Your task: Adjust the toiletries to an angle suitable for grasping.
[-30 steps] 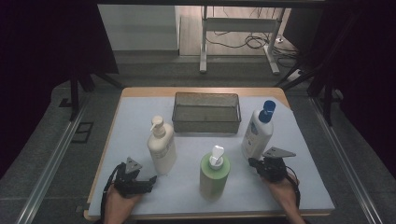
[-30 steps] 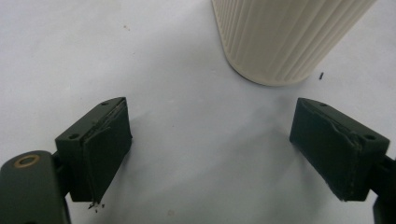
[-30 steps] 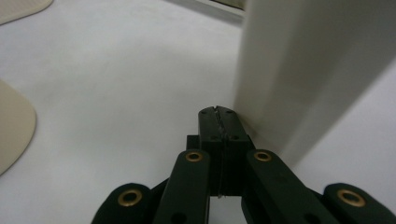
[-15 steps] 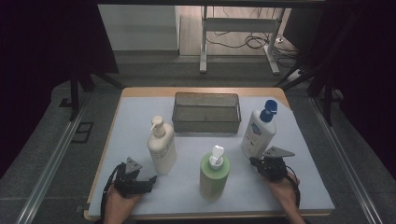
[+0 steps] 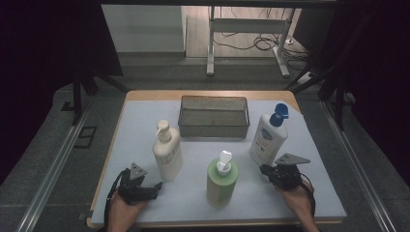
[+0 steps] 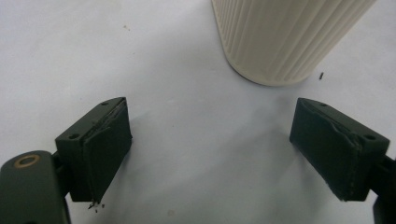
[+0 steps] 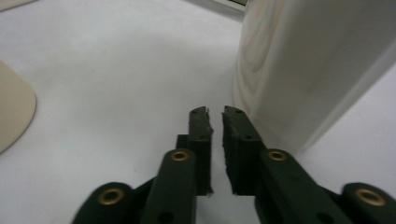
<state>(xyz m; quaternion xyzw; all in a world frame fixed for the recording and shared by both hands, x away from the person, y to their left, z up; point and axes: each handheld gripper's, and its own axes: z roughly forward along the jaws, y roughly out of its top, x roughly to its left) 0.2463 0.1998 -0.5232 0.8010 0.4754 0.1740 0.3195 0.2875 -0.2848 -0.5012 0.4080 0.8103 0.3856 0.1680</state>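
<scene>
White sheet-covered table [image 5: 145, 125], wooden rim at far and near edges; bears all items below.

Mesh basket [image 5: 213, 116], dark wire, at the far centre; seemingly the bin the bottles are meant for, nothing seen inside it.

White bottle with blue pump [image 5: 267, 135], upright, right of the basket; its base stands just beside the right gripper [image 5: 267, 170], likely the first pick.

Cream ribbed pump bottle [image 5: 167, 152], upright at left, just ahead of the left gripper [image 5: 153, 187].

Green pump bottle [image 5: 222, 178], upright at near centre between both hands, in neither gripper's direct path.

Left gripper: jaws spread wide, nothing between them, resting low on the sheet.

Right gripper: jaws have just been opening, a narrow slit so far, nothing between; too narrow yet to take the bottle.
</scene>
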